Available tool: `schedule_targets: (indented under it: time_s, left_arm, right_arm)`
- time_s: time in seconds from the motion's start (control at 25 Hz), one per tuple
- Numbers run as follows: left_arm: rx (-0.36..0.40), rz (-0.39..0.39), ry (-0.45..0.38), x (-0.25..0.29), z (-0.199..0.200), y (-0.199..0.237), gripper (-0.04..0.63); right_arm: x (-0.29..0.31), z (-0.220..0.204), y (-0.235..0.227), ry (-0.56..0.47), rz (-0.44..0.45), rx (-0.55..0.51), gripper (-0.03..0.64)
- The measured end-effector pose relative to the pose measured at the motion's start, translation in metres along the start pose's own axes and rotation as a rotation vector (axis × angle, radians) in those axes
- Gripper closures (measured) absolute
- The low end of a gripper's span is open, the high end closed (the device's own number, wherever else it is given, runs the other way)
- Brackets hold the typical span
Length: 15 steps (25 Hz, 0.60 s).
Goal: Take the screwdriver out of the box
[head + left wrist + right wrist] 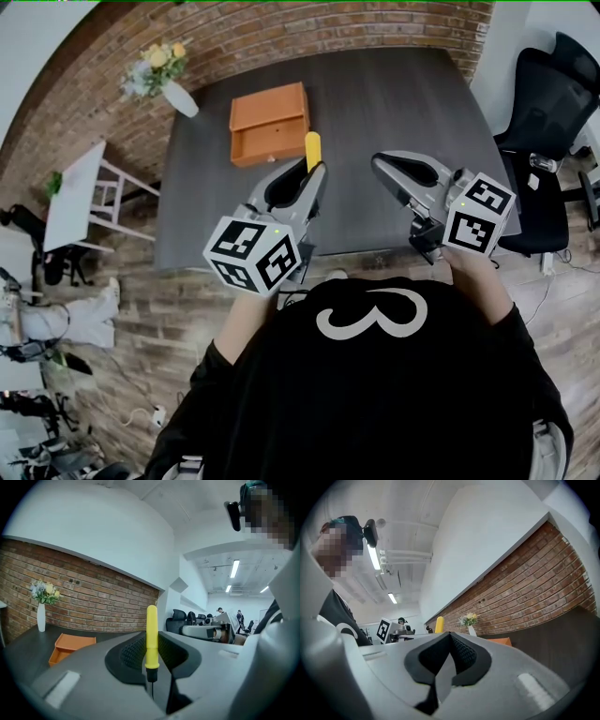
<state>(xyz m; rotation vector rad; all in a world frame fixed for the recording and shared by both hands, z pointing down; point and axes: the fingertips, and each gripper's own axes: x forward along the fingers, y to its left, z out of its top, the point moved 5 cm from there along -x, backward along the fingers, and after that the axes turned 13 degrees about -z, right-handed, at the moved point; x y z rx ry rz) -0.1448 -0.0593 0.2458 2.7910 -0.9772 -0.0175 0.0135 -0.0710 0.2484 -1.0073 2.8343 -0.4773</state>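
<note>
A white vase [181,99] of yellow flowers stands at the far left corner of the matte dark-grey table [412,94], against a rough brick wall. Near it sits the orange box [269,122], its shallow drawer pulled open. Clear of the box, the left gripper [313,171] is clamped on the thin metal shaft of the screwdriver [313,150], whose smooth yellow handle stands up out of the jaws. The right gripper [379,161] hangs alongside, ribbed black pads together, holding nothing.
</note>
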Motion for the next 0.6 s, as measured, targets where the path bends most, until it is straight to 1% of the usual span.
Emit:
schedule_targets:
  time_s: [0.36,0.6]
  left_arm:
    - [0.034,0.009,0.012,0.001,0.007,0.000,0.499]
    - [0.038,0.011,0.014,0.002,0.010,0.006,0.499]
  right_arm:
    - [0.003,0.009,0.003,-0.020,0.009,-0.022,0.615]
    - [0.015,0.010,0.002,-0.013,0.013,-0.023,0.615]
